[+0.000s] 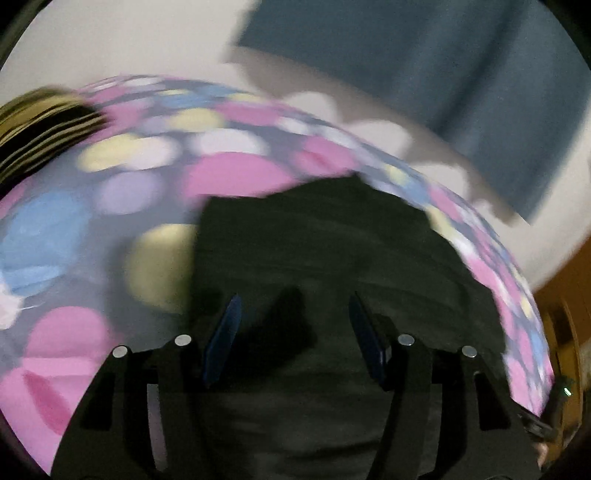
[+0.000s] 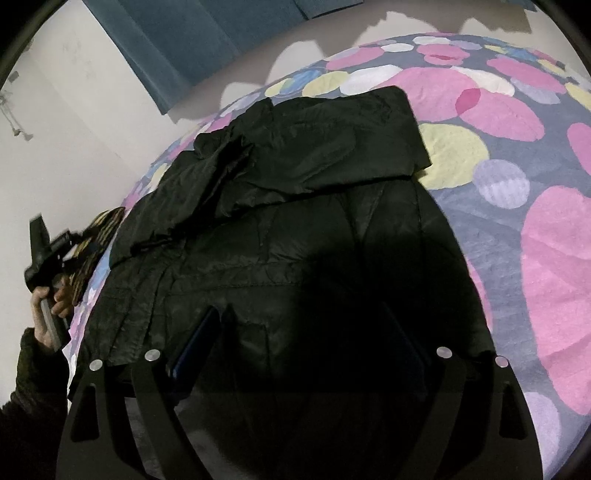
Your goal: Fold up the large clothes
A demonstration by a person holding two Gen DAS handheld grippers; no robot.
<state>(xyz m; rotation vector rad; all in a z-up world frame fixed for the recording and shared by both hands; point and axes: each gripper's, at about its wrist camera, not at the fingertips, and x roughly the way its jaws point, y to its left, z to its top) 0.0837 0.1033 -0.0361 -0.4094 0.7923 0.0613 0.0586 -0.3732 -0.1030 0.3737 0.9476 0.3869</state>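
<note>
A black padded jacket lies spread on a bed, one sleeve folded across its upper part. My right gripper hovers over the jacket's near part, fingers wide apart and open, with nothing pinched between them. In the blurred left wrist view my left gripper is over the same jacket, its blue pads apart and open, gripping no cloth. At the left edge of the right wrist view, a person's hand holds a gripper handle beside the bed.
The bedsheet has large pink, yellow and blue circles. A yellow-and-black striped cloth lies at the bed's far left edge. A blue curtain hangs on the white wall behind. A wooden surface shows at the right.
</note>
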